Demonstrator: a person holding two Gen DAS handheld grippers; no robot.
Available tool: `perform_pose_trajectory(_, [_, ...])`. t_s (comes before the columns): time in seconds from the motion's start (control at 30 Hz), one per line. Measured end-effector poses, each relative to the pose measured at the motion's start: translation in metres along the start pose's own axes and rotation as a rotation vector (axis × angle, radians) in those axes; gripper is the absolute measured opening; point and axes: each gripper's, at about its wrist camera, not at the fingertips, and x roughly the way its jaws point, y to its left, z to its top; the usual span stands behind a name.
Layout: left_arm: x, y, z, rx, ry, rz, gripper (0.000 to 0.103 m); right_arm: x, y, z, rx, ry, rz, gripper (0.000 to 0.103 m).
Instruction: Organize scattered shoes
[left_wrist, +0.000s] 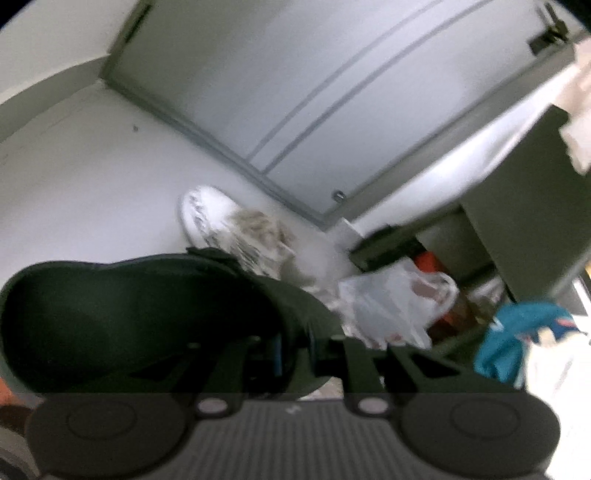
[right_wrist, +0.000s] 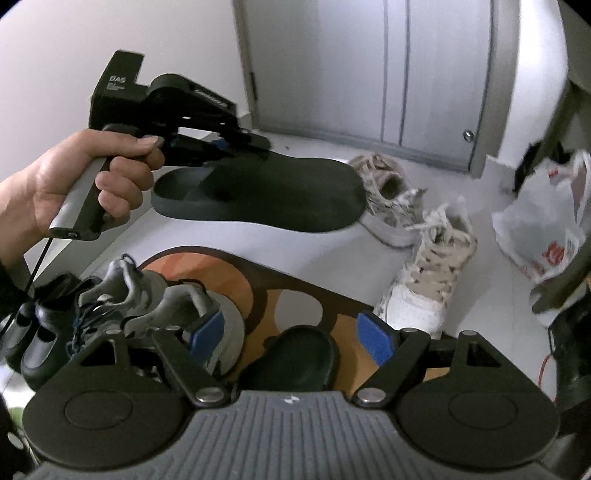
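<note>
The left claw (right_wrist: 236, 142) gripped a black slide (right_wrist: 266, 195) above the mat (right_wrist: 258, 280), while the right claw (right_wrist: 291, 332) hovered wide open over it.

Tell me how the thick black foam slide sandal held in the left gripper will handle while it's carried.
The thick black foam slide sandal probably stays stiff: it juts level from the left gripper without sagging. It likely weighs little, since a pinch at one end carries it. Gripped off-centre, it may swing or twist if moved fast.
</note>
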Motion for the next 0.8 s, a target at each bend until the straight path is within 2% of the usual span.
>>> perform_pose_trajectory(0.13, [-0.007, -0.012, -0.017, 0.058, 0.060, -0.035, 0.014, -0.008, 0.005, 0.000, -0.015, 0.015, 0.014, 0.085])
perform_pose_trajectory(0.2, [-0.010, -0.016, -0.026, 0.085, 0.095, -0.047, 0.014, -0.011, 0.004, -0.001, -0.018, 0.017, 0.019, 0.089])
perform_pose_trajectory(0.37, [-0.013, -0.024, -0.042, 0.131, 0.145, -0.061, 0.014, -0.021, 0.004, 0.000, -0.029, 0.023, 0.040, 0.092])
perform_pose_trajectory(0.57, [-0.020, -0.037, -0.056, 0.206, 0.166, -0.080, 0.013, -0.029, 0.004, -0.001, -0.057, 0.034, 0.024, 0.093])
perform_pose_trajectory(0.8, [-0.017, -0.049, -0.072, 0.261, 0.240, -0.126, 0.014, -0.049, 0.001, -0.009, -0.133, 0.037, -0.023, 0.095])
